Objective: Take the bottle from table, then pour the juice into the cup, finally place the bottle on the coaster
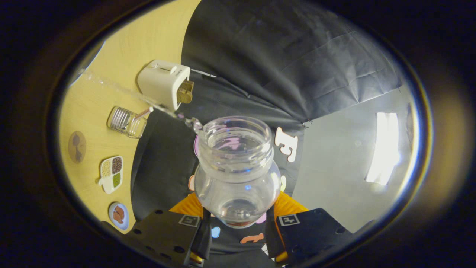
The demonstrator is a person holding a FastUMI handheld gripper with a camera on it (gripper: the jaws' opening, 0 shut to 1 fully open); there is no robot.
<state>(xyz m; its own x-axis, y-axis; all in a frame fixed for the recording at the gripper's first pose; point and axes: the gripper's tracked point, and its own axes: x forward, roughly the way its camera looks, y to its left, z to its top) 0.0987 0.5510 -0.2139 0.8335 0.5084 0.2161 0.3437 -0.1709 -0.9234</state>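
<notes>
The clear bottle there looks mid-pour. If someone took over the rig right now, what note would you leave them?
Gripper: shut on the clear plastic bottle, both fingers pressing its lower body; bottle tipped over, open mouth pointing away.
Pour: a thin clear stream leaves the mouth toward the ribbed glass cup with a straw on the yellow wooden table. Whether it lands inside the cup, I cannot tell.
Bottle looks nearly empty.
Done: bottle picked up, pouring under way.
Left: finish pouring, right the bottle, set it on the round brown coaster beside the cup.
</notes>
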